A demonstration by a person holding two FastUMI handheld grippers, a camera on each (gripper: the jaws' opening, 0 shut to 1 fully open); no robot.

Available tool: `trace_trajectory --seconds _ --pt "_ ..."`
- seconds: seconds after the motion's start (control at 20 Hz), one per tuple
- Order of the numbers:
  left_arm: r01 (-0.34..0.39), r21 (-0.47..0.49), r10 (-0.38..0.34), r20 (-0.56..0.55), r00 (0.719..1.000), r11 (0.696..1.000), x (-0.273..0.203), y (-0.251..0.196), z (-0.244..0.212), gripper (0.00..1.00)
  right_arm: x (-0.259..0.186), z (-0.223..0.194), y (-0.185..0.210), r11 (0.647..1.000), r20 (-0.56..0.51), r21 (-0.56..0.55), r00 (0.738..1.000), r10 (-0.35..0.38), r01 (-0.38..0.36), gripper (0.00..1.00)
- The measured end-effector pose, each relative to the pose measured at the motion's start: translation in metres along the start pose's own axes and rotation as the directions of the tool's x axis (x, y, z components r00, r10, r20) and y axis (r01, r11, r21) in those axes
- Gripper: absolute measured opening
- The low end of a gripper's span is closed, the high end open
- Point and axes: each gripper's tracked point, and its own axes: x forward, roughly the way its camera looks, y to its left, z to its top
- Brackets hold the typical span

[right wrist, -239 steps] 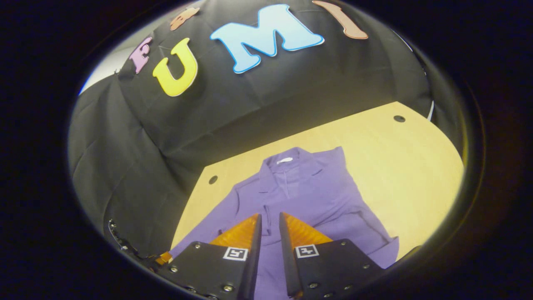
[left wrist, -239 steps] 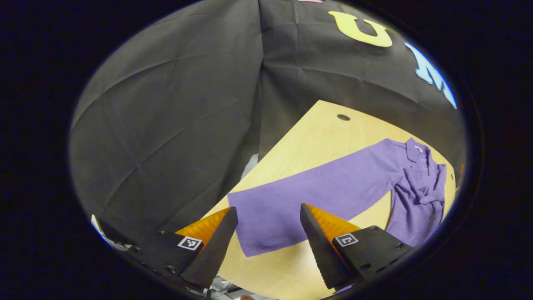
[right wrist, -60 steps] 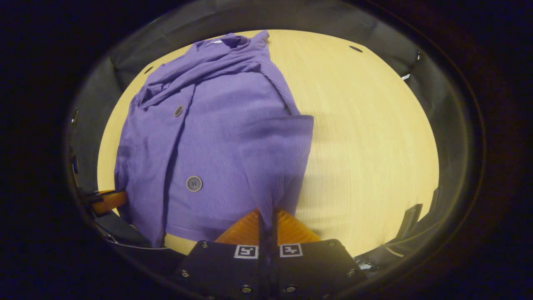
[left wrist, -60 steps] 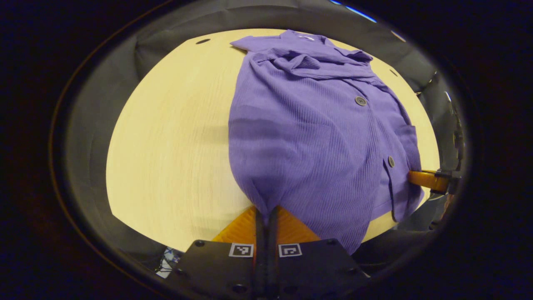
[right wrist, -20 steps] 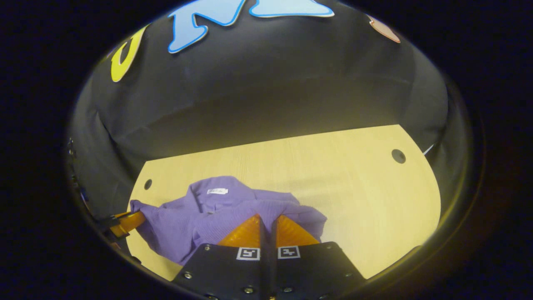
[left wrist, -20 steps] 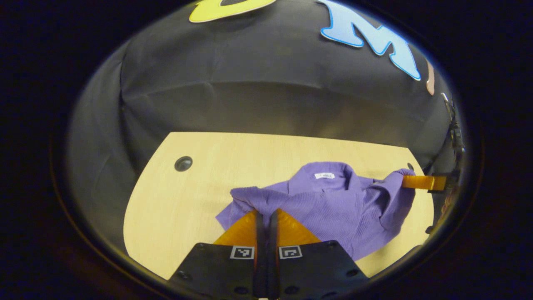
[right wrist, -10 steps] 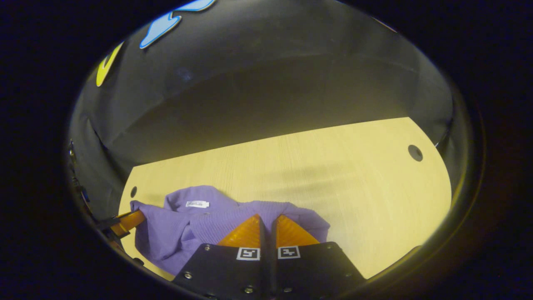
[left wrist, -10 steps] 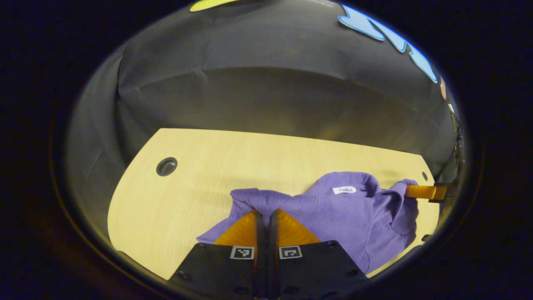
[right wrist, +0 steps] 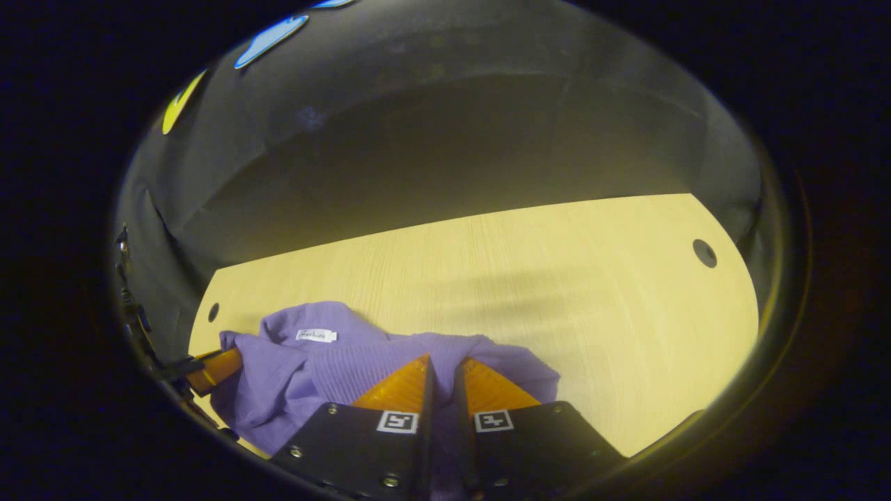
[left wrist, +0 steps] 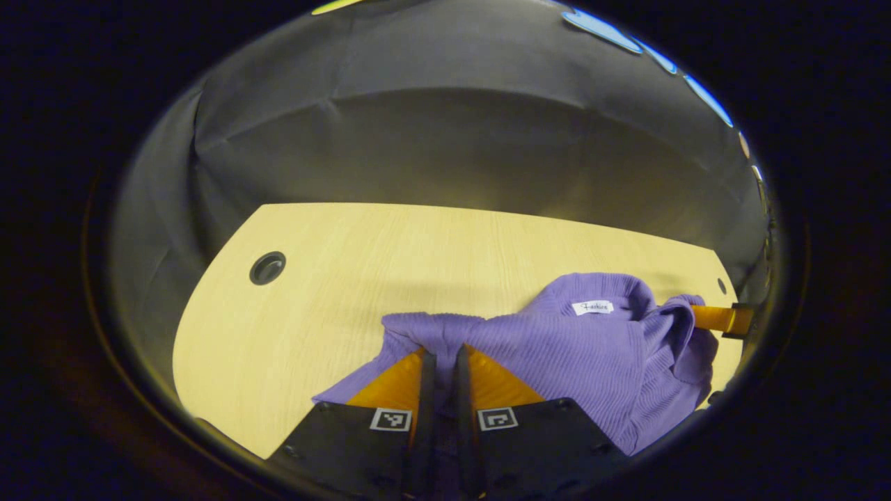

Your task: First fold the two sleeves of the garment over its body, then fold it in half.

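The purple garment [left wrist: 578, 348] lies on the light wooden desk [left wrist: 334, 278], bunched and folded over itself, with its collar and a small white label [left wrist: 593, 307] turned up toward the far edge of the desk. In the left gripper view it lies toward the right end of the desk, near a small hole at the desk's far right corner, while a larger round hole [left wrist: 267, 267] sits well apart from it at the far left corner. The left hand-held gripper [left wrist: 440, 358] has its two fingers drawn almost together with only a narrow slit between them, and purple cloth sits in this slit at the tips, so it is pinching an edge of the garment. The right hand-held gripper [right wrist: 441, 365] stands the same way, its fingers nearly closed with cloth between them. In the left gripper view the fingers of the right hand-held gripper appear at the right side, touching the garment beside the collar. In the right gripper view the left hand-held gripper comes in from the left side, and the garment [right wrist: 313, 369] lies toward the left end of the desk [right wrist: 557, 278], with a round hole [right wrist: 704, 252] far to the right.
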Motion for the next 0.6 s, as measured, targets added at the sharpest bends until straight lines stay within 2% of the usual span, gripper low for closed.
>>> trace_trajectory --seconds 0.1,0.15,0.2,0.25,0.3,0.45,0.5,0.6 --pt "0.009 -0.025 -0.008 0.02 1.0 1.0 -0.009 -0.004 0.007 0.22 -0.007 0.003 0.003 1.0 0.009 -0.004 1.0 0.011 -0.011 0.22" --pt "0.014 -0.035 -0.012 0.034 0.999 0.999 -0.017 -0.005 0.012 0.28 -0.012 0.006 0.002 1.0 0.025 -0.01 1.0 0.004 -0.004 0.25" --pt "0.019 -0.041 -0.017 0.047 0.999 0.999 -0.025 -0.008 0.017 0.24 -0.021 0.009 0.001 1.0 0.041 -0.019 0.999 -0.007 0.008 0.34" --pt "0.021 -0.044 -0.018 0.059 0.998 0.999 -0.036 -0.008 0.022 0.32 -0.031 0.013 0.001 1.0 0.057 -0.023 0.998 -0.011 0.012 0.34" --pt "0.028 -0.044 -0.025 0.073 0.997 0.999 -0.046 -0.011 0.027 0.24 -0.042 0.017 0.001 1.0 0.074 -0.022 0.997 -0.011 0.013 0.35" --pt "0.029 -0.02 -0.026 0.106 0.994 0.999 -0.088 -0.017 0.037 0.24 -0.082 0.021 0.008 1.0 0.103 -0.017 0.995 0.004 -0.002 0.34" --pt "0.036 -0.009 -0.034 0.116 0.993 0.999 -0.104 -0.021 0.04 0.36 -0.099 0.022 0.01 1.0 0.115 -0.026 0.993 0.007 -0.004 0.34" --pt "0.045 0.022 -0.047 0.139 0.989 0.999 -0.14 -0.027 0.044 0.4 -0.135 0.025 0.015 0.999 0.139 -0.051 0.99 0.014 -0.007 0.33"
